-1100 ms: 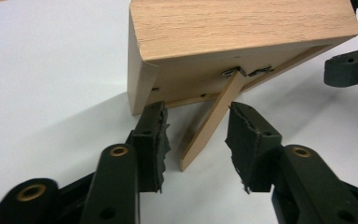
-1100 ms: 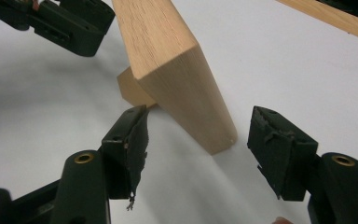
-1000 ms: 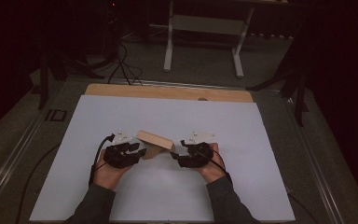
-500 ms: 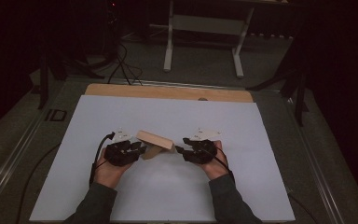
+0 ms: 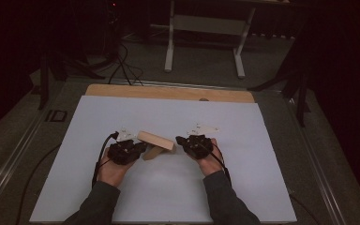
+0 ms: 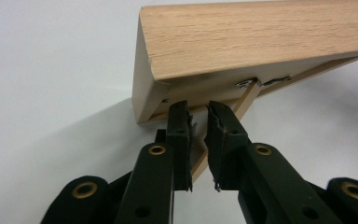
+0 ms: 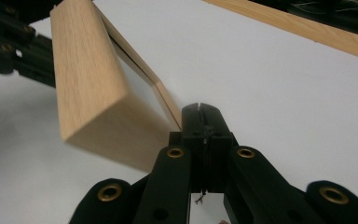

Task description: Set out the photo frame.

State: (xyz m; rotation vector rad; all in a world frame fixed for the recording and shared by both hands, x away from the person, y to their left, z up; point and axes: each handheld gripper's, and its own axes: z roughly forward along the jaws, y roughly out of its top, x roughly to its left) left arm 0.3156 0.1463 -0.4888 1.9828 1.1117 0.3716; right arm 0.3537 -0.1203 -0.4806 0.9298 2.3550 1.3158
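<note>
A light wooden box (image 5: 155,139) rests tilted on the white sheet between my two grippers, one long edge raised. In the left gripper view the box (image 6: 261,37) has a small metal hinge (image 6: 249,83) underneath, and a thin wooden lid panel (image 6: 247,100) runs down between my jaws. My left gripper (image 6: 198,109) is shut on that panel and shows at the box's left end (image 5: 143,146). My right gripper (image 7: 200,109) is shut with nothing between its jaws. Its tip sits just beside the panel's corner (image 7: 168,105), at the box's right end (image 5: 180,139).
A white sheet (image 5: 168,197) covers the table, with a strip of bare wooden tabletop (image 5: 168,92) along the far edge. Beyond the table stand a white-legged frame (image 5: 206,28) and loose cables (image 5: 122,61) on the dark floor.
My right gripper has drawn back slightly to the right, off the box's end. The left gripper and the box have barely moved.
</note>
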